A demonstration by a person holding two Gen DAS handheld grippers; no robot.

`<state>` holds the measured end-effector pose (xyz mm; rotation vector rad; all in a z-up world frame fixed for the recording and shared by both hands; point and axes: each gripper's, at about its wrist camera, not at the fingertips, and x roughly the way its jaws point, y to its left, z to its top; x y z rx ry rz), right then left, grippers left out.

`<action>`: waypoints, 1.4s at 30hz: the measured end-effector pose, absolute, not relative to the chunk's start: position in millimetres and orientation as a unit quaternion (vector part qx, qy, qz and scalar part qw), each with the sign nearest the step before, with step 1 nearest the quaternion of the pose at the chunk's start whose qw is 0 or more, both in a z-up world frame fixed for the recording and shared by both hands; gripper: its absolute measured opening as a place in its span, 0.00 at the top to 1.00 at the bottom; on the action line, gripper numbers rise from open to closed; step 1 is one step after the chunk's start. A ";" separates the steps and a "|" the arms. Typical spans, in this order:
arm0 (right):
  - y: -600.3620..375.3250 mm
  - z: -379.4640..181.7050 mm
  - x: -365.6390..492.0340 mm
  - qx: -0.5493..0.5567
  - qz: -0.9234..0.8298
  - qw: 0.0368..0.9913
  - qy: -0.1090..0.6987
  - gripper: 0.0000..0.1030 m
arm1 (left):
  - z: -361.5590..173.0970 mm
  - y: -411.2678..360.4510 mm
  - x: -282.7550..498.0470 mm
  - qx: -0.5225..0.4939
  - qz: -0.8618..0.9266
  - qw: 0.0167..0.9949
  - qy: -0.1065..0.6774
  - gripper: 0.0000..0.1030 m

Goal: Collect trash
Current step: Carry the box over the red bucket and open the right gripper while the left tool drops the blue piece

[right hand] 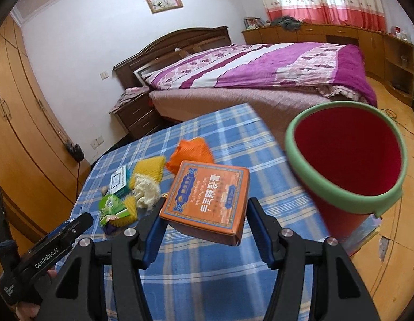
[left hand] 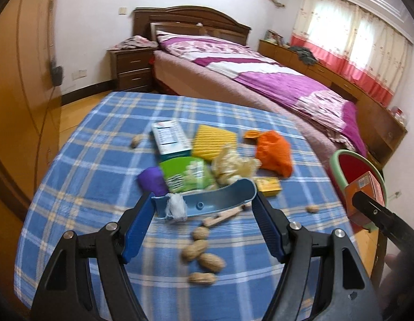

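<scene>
Pinching an orange cardboard box [right hand: 204, 200] by its side edges, the right tongs [right hand: 204, 230] hold it above the counter [right hand: 207, 281], the red bin [right hand: 346, 157] at two o'clock. It looks light but crushable. The left tongs [left hand: 204, 214] clamp a stiff blue plastic tray [left hand: 207, 200].

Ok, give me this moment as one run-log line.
left gripper: shut on blue dustpan | right gripper: shut on orange box | red bin: beside table, empty inside | peanuts: on tablecloth
</scene>
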<state>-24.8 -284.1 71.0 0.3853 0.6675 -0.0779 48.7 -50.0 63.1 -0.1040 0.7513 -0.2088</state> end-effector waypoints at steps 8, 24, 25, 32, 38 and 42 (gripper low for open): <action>-327.9 77.3 -39.7 0.210 -0.066 0.924 0.312 0.40 | 73.3 -96.7 53.4 -0.035 -0.153 0.914 0.374 0.27; -411.3 72.3 -63.6 0.253 -0.133 0.914 0.289 0.40 | 78.2 -202.8 57.5 0.037 -0.237 0.899 0.368 0.28; -416.4 71.2 -65.0 0.256 -0.138 0.912 0.288 0.40 | 78.0 -209.2 57.6 0.041 -0.242 0.897 0.367 0.27; -451.4 60.1 -71.0 0.273 -0.168 0.902 0.289 0.40 | 72.8 -258.2 62.0 0.065 -0.281 0.886 0.362 0.27; -478.5 50.1 -71.5 0.283 -0.190 0.894 0.291 0.40 | 65.1 -295.6 68.7 0.085 -0.307 0.878 0.358 0.27; -494.4 43.8 -69.9 0.290 -0.200 0.889 0.292 0.39 | 56.6 -318.4 74.7 0.097 -0.319 0.871 0.360 0.27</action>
